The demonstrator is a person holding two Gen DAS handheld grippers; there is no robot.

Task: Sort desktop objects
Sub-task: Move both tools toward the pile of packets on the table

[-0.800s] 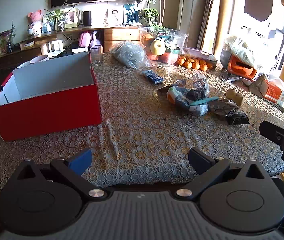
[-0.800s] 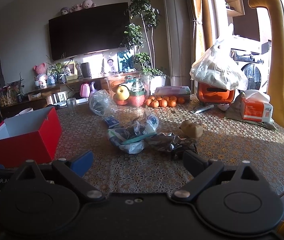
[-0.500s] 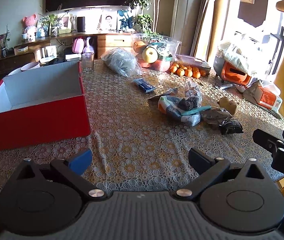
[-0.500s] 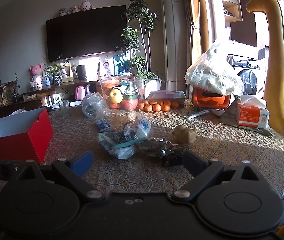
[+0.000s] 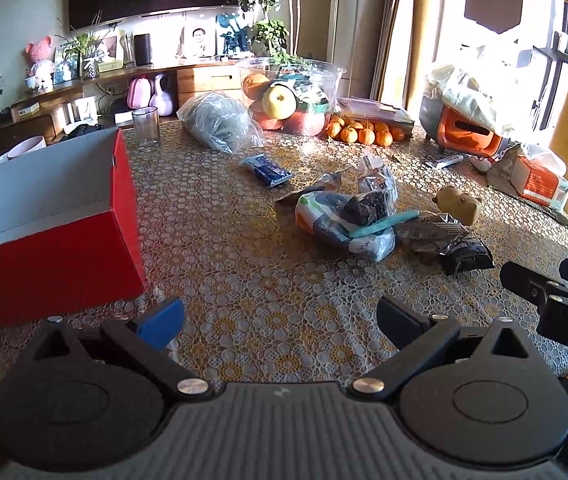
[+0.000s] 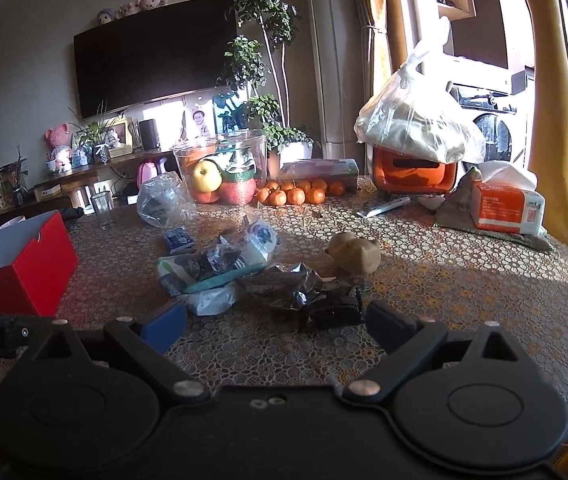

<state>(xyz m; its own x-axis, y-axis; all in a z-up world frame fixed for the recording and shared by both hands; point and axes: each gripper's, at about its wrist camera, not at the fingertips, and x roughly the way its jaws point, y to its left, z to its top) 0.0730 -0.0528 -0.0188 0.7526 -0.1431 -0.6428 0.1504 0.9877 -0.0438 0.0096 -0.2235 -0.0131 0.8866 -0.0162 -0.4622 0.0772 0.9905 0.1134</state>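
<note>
Both tongs gaped empty: the left gripper (image 5: 280, 320) low in frame beside the red box (image 5: 56, 256), the right gripper (image 6: 276, 328) below the wrappers (image 6: 280, 280).

Free room: a broad strip of bare tablecloth (image 5: 244, 264) is seen between the red box (image 5: 56, 256) at the left and the heap of snack packets (image 5: 360, 220) at centre right; passage is unobstructed there. Open top of the box is unblocked. Obstacles: the black packet (image 6: 332, 310) lies just ahead of the right gripper (image 6: 276, 326). Far edge is crowded by a glass (image 5: 146, 128), a grey bag (image 5: 218, 122), a fruit bowl (image 5: 290, 96) and tangerines (image 5: 364, 132).
</note>
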